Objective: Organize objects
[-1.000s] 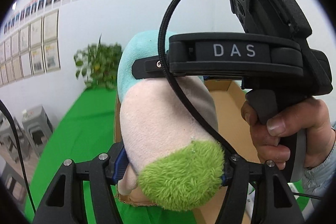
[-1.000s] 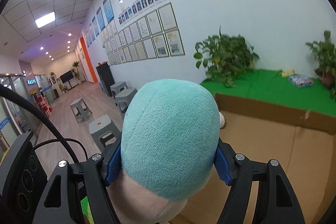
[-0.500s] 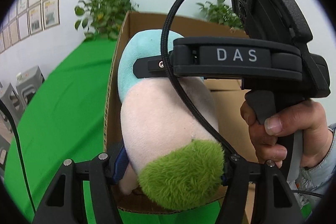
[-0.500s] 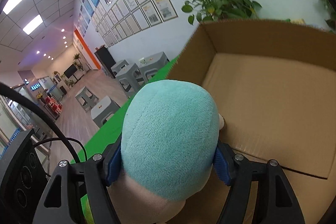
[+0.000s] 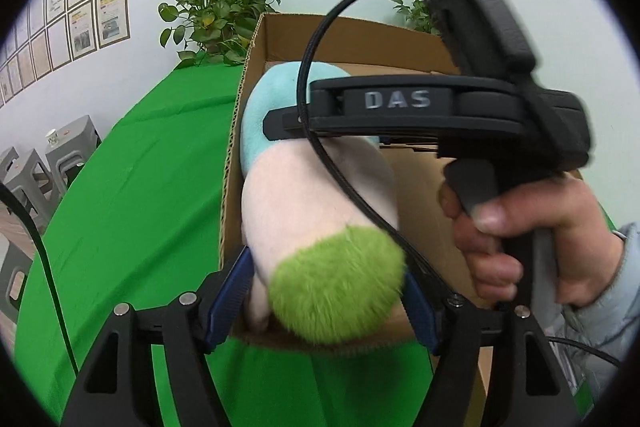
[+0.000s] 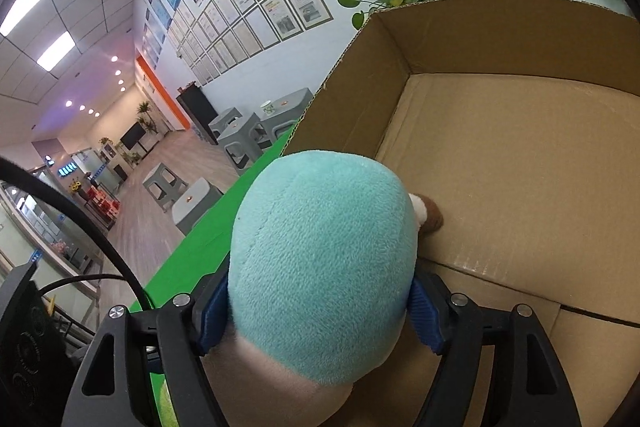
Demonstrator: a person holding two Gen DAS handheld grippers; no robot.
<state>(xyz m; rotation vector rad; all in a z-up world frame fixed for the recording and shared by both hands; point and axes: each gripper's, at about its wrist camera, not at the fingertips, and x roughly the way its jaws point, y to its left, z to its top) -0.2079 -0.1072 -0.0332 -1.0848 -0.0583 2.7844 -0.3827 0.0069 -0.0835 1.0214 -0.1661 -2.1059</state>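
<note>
While both tools clamp plush toy (image 5: 316, 203) | lengthwise — teal end toward cardboard box (image 6: 520, 155) | green end rearward

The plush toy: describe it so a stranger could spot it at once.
On the green table stands an open cardboard box. Over its near corner, the left gripper and right gripper clamp the plush toy. It alone is soft: teal at one end, pale pink in the middle, shaggy lime green at the other.

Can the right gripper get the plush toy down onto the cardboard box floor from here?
Probably yes: the right gripper holds the plush toy over the open cardboard box, and the floor shows bare beneath.
</note>
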